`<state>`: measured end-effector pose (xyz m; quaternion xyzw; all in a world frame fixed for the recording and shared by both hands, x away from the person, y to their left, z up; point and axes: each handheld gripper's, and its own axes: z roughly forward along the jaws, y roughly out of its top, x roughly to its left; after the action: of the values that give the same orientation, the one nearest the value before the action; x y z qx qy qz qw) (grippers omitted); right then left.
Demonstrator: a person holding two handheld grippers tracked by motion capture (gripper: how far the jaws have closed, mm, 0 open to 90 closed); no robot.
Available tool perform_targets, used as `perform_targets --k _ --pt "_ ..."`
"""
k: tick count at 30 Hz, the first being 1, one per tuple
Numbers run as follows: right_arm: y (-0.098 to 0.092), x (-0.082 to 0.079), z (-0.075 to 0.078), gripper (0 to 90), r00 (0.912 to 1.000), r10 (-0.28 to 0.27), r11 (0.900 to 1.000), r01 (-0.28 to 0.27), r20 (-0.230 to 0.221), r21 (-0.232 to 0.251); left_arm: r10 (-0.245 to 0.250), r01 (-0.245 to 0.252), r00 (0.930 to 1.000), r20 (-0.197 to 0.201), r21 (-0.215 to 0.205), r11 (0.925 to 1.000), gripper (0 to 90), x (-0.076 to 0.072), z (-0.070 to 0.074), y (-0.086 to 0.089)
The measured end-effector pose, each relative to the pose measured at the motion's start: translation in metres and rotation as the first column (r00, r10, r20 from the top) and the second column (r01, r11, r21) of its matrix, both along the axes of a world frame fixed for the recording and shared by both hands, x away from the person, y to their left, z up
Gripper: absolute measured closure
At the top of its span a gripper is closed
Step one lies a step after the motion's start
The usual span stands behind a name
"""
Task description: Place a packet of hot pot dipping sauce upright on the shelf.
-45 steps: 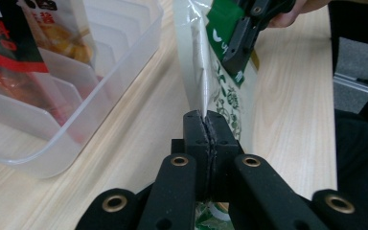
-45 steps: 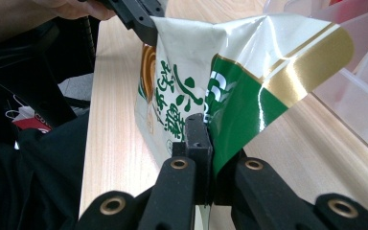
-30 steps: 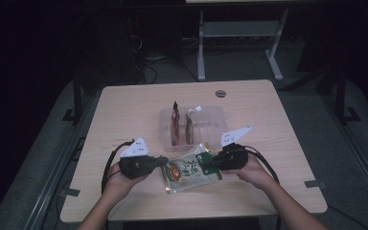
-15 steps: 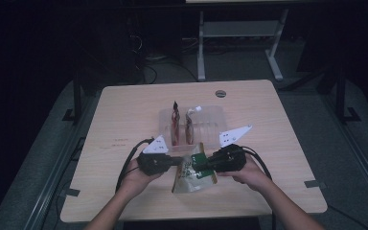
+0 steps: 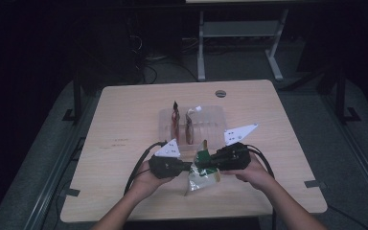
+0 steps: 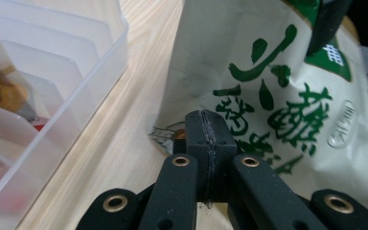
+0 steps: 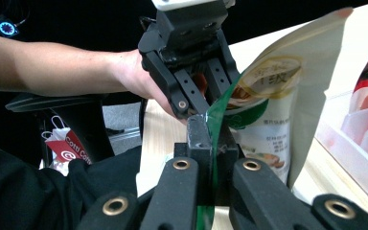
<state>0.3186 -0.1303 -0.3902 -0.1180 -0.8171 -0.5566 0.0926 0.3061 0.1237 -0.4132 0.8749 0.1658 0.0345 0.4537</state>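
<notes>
Green-printed snack bag (image 5: 202, 173) stood just in front of the clear plastic organiser (image 5: 206, 125), pinched by both the left gripper (image 5: 190, 166) and right gripper (image 5: 202, 163). Lifting seemed underway; next, carrying it upright into a free slot.

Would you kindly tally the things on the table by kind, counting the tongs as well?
Snack bag, white and green: 1
Clear plastic organiser tray: 1
Packets standing in the tray: 2
Tongs, left and right: 2
Total: 6
</notes>
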Motion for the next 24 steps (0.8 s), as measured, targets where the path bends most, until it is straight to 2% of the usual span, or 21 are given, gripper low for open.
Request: perform_targets --k 2,6,8,10,13,14,16,20,23,24 --pt "-0.001 -0.001 0.001 89.8 0.9999 -0.006 1.0 0.006 -0.01 0.006 0.003 -0.003 1.0 -0.001 -0.006 1.0 90.0 0.0 0.002 0.003" --pt "-0.004 0.0 0.004 89.7 0.9999 -0.014 1.0 0.014 -0.001 0.015 0.013 -0.013 0.9999 -0.003 -0.013 0.9998 87.4 -0.002 0.004 0.01" --pt "-0.007 -0.001 0.007 89.8 0.9998 -0.022 0.999 0.022 0.003 0.025 0.016 -0.016 0.9998 -0.01 -0.01 0.9998 81.7 -0.003 0.005 0.016" --pt "-0.008 -0.001 0.007 89.7 0.9997 -0.023 0.999 0.023 0.006 0.026 0.015 -0.015 0.9997 -0.016 -0.005 0.9999 80.1 -0.004 0.005 0.019" --pt "-0.011 -0.002 0.011 89.8 0.9994 -0.032 0.999 0.032 0.014 0.037 0.024 -0.023 0.9992 -0.033 0.003 0.9997 71.8 -0.006 0.004 0.025" --pt "-0.013 -0.002 0.013 89.7 0.9992 -0.037 0.999 0.037 0.014 0.038 0.032 -0.031 0.9989 -0.034 0.016 0.9994 64.6 -0.008 0.004 0.03" --pt "-0.015 -0.002 0.014 89.7 0.9989 -0.042 0.998 0.042 0.019 0.041 0.042 -0.04 0.998 -0.047 0.041 0.9983 57.2 -0.009 0.002 0.036" --pt "-0.017 -0.002 0.017 89.7 0.9984 -0.052 0.998 0.051 0.022 0.039 0.065 -0.061 0.9956 -0.068 0.052 0.9968 50.9 -0.012 -0.001 0.046" --pt "-0.019 -0.002 0.02 89.8 0.9981 -0.056 0.998 0.055 0.025 0.035 0.091 -0.085 0.9917 -0.091 0.065 0.9942 43.4 -0.016 -0.004 0.055" --pt "-0.02 -0.002 0.022 89.7 0.9978 -0.06 0.998 0.059 0.029 0.032 0.106 -0.098 0.9895 -0.098 0.083 0.9917 38.3 -0.018 -0.006 0.059"
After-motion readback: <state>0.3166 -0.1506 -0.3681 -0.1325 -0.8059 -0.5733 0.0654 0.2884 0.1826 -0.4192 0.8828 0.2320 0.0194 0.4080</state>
